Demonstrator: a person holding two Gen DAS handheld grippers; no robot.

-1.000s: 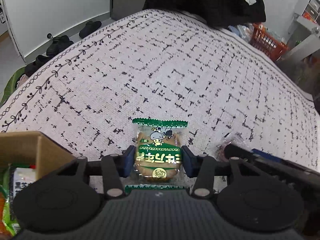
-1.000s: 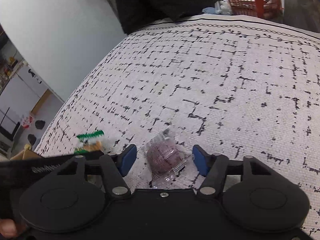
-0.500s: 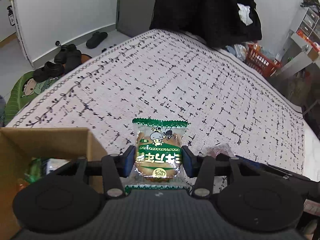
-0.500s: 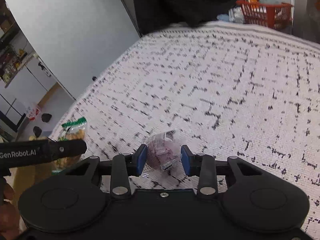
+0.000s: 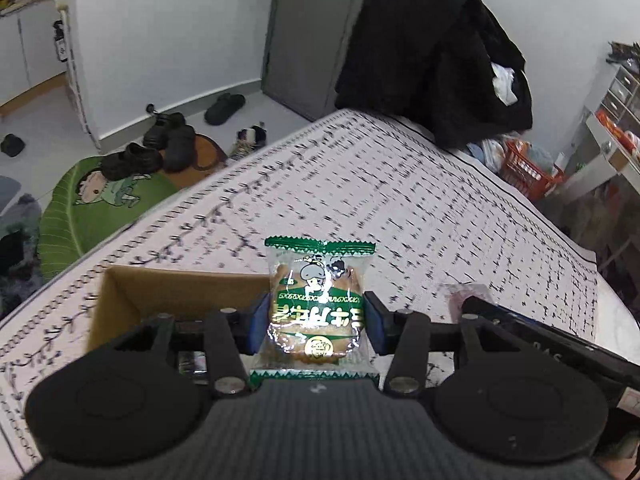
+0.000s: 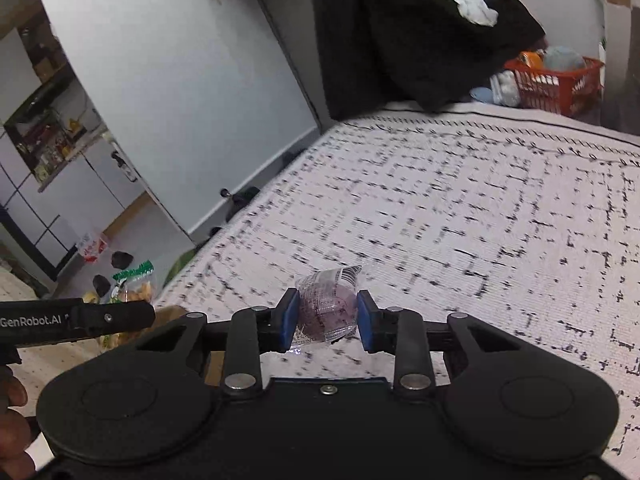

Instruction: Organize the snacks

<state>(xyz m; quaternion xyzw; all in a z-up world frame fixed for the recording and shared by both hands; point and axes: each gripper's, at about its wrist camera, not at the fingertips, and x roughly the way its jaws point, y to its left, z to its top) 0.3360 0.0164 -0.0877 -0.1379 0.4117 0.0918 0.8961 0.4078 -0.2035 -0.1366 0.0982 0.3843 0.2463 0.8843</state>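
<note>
My left gripper is shut on a green-edged clear snack packet with a round cake inside, held above the far right corner of an open cardboard box on the bed. My right gripper is shut on a purple ball-shaped snack in clear wrap, lifted above the patterned bedspread. The left gripper's packet also shows in the right wrist view at the left, and the purple snack shows in the left wrist view.
The white black-flecked bedspread covers the bed. Dark clothes hang at its far end. An orange basket stands beyond the far right corner. Shoes and a green mat lie on the floor to the left.
Both grippers have risen from the bedspread with their snacks. The right gripper closed on the purple snack and lifted it. The left gripper moved over the box corner.
</note>
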